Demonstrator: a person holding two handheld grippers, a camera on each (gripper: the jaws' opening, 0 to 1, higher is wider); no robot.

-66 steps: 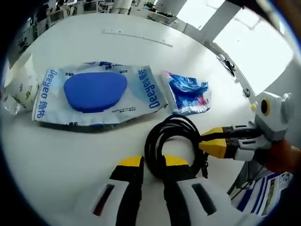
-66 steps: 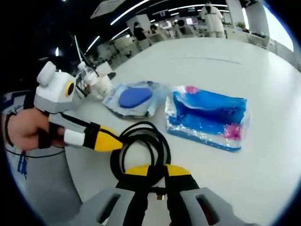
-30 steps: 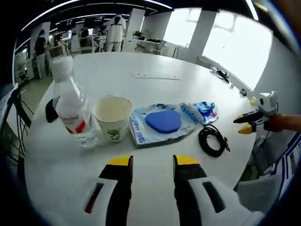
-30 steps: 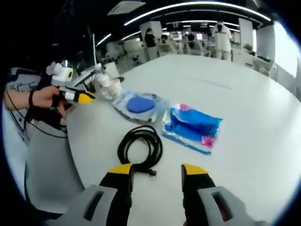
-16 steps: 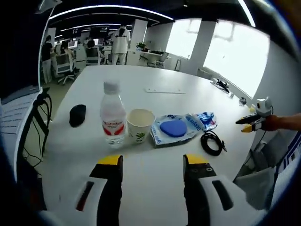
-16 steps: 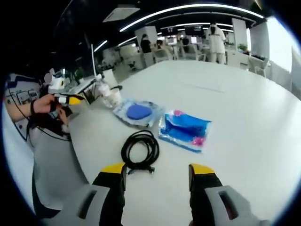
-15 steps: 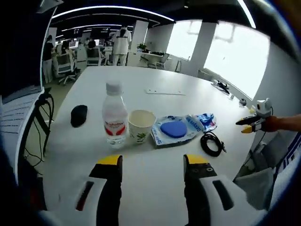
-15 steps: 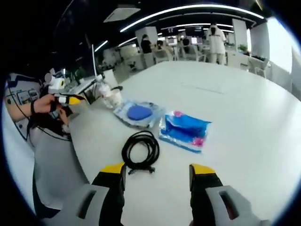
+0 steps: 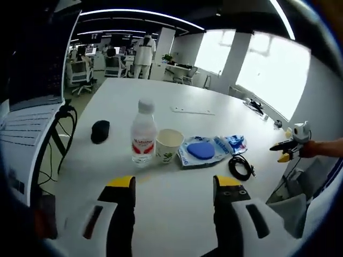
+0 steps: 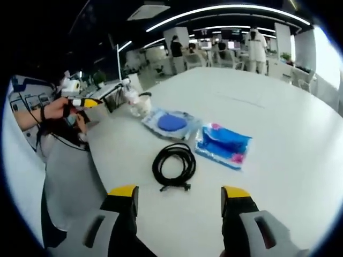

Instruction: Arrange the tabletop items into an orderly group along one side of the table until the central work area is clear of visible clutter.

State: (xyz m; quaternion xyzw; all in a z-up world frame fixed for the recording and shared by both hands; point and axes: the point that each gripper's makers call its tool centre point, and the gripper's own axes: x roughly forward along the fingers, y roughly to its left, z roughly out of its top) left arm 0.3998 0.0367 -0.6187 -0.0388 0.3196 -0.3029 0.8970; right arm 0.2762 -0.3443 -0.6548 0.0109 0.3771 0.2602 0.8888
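In the left gripper view a row lies along the white table (image 9: 161, 203): black mouse (image 9: 100, 131), water bottle (image 9: 143, 134), paper cup (image 9: 170, 145), clear pouch with a blue pad (image 9: 202, 151), small blue packet (image 9: 234, 143), coiled black cable (image 9: 240, 167). My left gripper (image 9: 174, 182) hangs open, well back from them, holding nothing. The right gripper (image 9: 284, 151) shows far right in a hand. In the right gripper view my right gripper (image 10: 179, 191) stands open short of the cable (image 10: 174, 165), beside the blue packet (image 10: 225, 145) and pouch (image 10: 172, 123). The left gripper (image 10: 86, 101) is at far left.
A thin white strip (image 9: 193, 111) lies on the far half of the table. Dark cables (image 9: 58, 120) hang off the table's left edge. Office desks, chairs and people stand in the background. The person's body (image 10: 64, 166) is close to the near table edge.
Both grippers held the cable 2.2 s ago; they have let go, opened and pulled far back. The cable lies on the table at the end of the row.
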